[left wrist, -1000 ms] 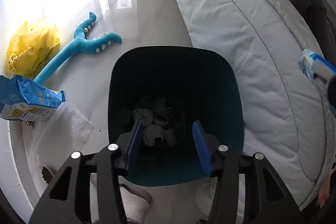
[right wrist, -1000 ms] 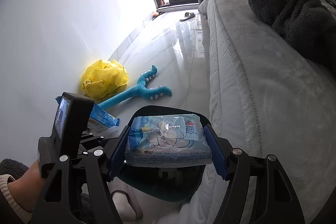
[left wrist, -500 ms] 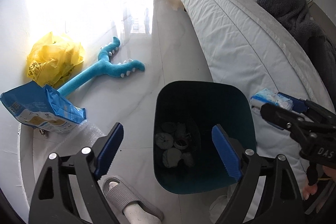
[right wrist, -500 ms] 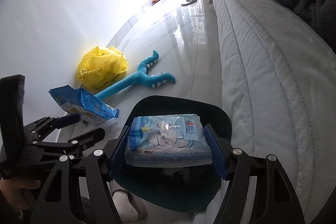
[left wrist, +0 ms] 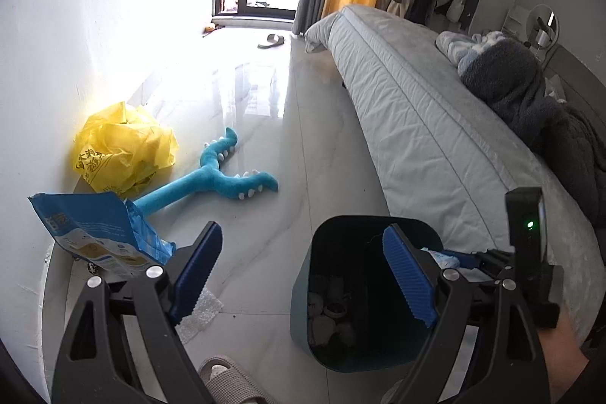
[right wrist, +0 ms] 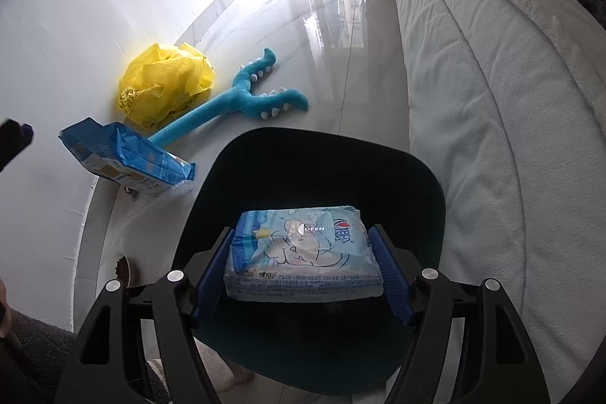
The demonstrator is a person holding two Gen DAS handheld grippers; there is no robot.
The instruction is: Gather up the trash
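A dark teal bin [left wrist: 303, 309] stands on the floor beside the bed, with crumpled trash at its bottom. My right gripper [right wrist: 301, 231] is shut on a pale blue pack of wet wipes [right wrist: 303, 252], held flat just above the bin's mouth [right wrist: 435, 192]. In the left wrist view, a corner of that pack [left wrist: 441, 257] shows over the bin's right rim. My left gripper [left wrist: 301, 230] hangs above the floor to the left of the bin, open and with nothing between its fingers. A blue snack packet [left wrist: 98, 237] and a yellow plastic bag [left wrist: 125, 154] lie by the wall.
A blue plush toy [left wrist: 216, 177] lies on the tiled floor between the bag and the bin. Bubble wrap [left wrist: 200, 309] and a grey slipper [left wrist: 227, 377] are near my left gripper. The bed [left wrist: 435, 139] runs along the right. A small bowl [right wrist: 123, 267] sits by the wall.
My left gripper's jaws widened, and it rose and tilted up away from the bin. My right gripper came down over the bin with the wipes pack in it.
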